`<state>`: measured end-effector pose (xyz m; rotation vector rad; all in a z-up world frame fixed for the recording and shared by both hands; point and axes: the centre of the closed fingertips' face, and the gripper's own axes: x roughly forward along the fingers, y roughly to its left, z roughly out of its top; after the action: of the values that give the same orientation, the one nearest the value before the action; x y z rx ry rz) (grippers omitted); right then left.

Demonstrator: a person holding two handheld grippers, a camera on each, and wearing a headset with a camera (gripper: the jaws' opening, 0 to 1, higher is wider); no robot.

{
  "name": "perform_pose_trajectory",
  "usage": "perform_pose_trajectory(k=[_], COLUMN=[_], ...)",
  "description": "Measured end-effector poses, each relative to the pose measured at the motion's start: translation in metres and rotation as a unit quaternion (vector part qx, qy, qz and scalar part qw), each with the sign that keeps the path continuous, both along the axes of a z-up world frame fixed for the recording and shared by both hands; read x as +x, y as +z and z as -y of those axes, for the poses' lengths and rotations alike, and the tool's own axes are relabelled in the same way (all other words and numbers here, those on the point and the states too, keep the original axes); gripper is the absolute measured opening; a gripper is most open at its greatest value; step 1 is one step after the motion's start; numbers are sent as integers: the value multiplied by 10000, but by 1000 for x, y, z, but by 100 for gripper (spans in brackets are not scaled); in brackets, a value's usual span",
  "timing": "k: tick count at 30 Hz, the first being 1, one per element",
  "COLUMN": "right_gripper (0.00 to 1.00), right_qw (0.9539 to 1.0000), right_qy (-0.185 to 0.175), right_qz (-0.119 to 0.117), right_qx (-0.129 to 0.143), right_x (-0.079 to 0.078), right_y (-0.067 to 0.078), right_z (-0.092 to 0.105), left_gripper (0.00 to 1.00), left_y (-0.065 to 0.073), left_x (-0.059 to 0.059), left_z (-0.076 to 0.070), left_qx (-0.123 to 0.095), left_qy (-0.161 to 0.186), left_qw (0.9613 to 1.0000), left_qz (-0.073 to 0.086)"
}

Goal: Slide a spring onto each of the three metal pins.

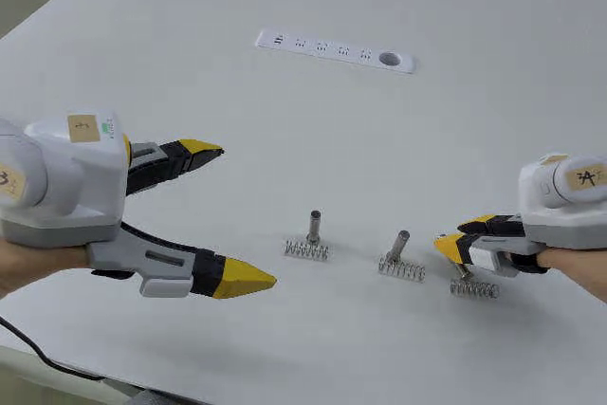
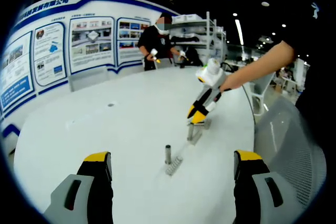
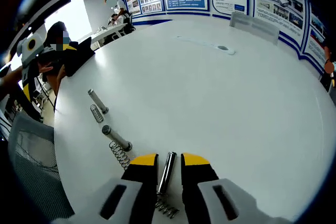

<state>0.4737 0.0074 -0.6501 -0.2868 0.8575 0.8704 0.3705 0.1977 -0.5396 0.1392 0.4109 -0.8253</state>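
1. Judging by how things lie, none of the three threadings is done. Every spring lies on its side on the white worktop (image 1: pixel 427 139), each at the foot of its own pin.
2. The left pin (image 1: pixel 314 226) stands upright. The left spring (image 1: pixel 306 250) lies across the front of its base, touching it or very nearly so.
3. The middle pin (image 1: pixel 398 246) looks slightly tilted in the head view. The middle spring (image 1: pixel 401 269) lies just beside its foot and is not around it.
4. The right gripper (image 1: pixel 453 247) is down at the right pin (image 3: pixel 167 171). In the right gripper view its jaws are drawn narrow, with the pin running up between them. I cannot tell whether they actually press on it.
5. The right spring (image 1: pixel 474 287) lies on the worktop just by that pin's lower end, and it too is unthreaded.
6. The left gripper (image 1: pixel 223 215) hovers well to the left of the pins, its jaws spread wide and holding nothing.
7. My reading is that the work is at its very beginning, with the right pin apparently the first to be tackled. All three springs remain to be picked up and slid on.
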Motion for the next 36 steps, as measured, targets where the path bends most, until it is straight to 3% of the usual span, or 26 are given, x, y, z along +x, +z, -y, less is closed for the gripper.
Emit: perform_pose_trajectory(k=[5,11,13,21,24,28,36], right_gripper=[16,16,15,10,9,8,8], right_qw=[9997,9991,9990,9977,9961,9943,9971], right_qy=[-189,-229,-160,-306,-247,-683,-669], right_qz=[-135,-262,-160,-252,-185,-493,-209], right_qx=[-18,-251,-387,-543,-832,-656,-294], right_x=[2,0,1,0,0,2,-1], right_y=[-4,-11,-12,-13,-13,-14,-1], right_z=[-1,0,1,4,4,6,10], left_gripper=[99,99,98,99,98,98,98], left_y=[1,-2,-3,-4,-2,2,7], left_x=[-2,-4,-5,-7,-6,-5,-8], left_z=[5,3,2,-2,-2,2,2], left_qx=[-91,-76,-69,-21,-55,-90,-190], left_qy=[-52,-29,-11,37,52,39,55], left_qw=[9999,9999,9999,9999,9999,9999,9998], left_qz=[-24,-85,-96,-119,-97,-52,-28])
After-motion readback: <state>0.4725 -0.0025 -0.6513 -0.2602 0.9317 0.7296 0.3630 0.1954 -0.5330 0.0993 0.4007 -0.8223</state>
